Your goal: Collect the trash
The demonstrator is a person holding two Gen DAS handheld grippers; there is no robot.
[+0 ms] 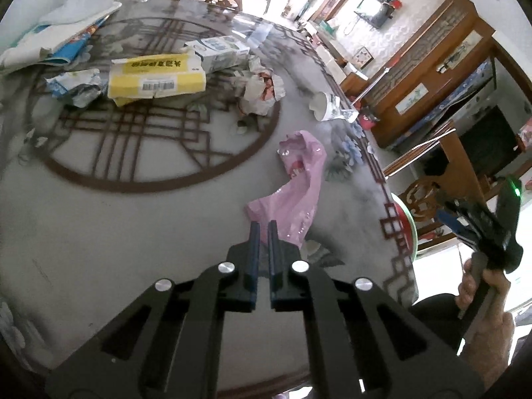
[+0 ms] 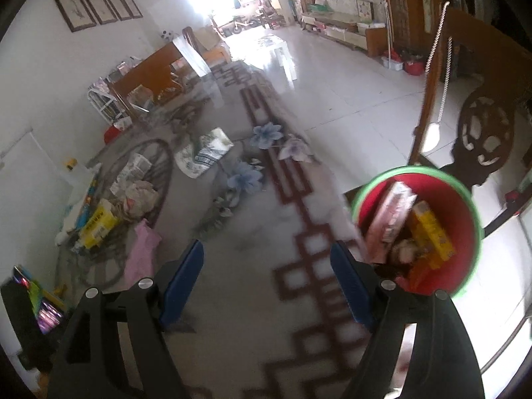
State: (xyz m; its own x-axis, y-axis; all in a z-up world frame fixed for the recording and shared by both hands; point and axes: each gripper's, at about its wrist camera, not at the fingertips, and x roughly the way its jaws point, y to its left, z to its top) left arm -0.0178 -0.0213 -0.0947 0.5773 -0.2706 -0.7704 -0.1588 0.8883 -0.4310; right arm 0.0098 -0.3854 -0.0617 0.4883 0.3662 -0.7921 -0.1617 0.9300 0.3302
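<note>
Trash, loose, on round grey marble-patterned table with brown lattice inlay. Entries run left to right, left wrist view first.

- Crumpled blue-and-silver foil wrapper: ten o'clock of the left gripper.
- Flattened yellow cardboard box with barcode: eleven o'clock, just beside the wrapper.
- White-and-blue printed carton: touching the yellow box's far end.
- Crumpled white-and-red paper wad: twelve o'clock.
- Thin pink plastic bag: limp, lying just past the tips at one o'clock.
- White paper cup on its side: near the table edge, two o'clock.
- Left gripper: fingers nearly together, narrow gap; whether bag film is pinched, cannot tell.
- Right gripper: jaws wide apart, nothing between them, hovering over the table rim.
- Red plastic bucket with green rim: off the table at two o'clock of the right gripper, already holding boxes and scraps.

Step in hand, by judgement: taking up the pink bag. Next move calls for a firm pinch on the slippery film, then a carry over the edge to the bucket.
</note>
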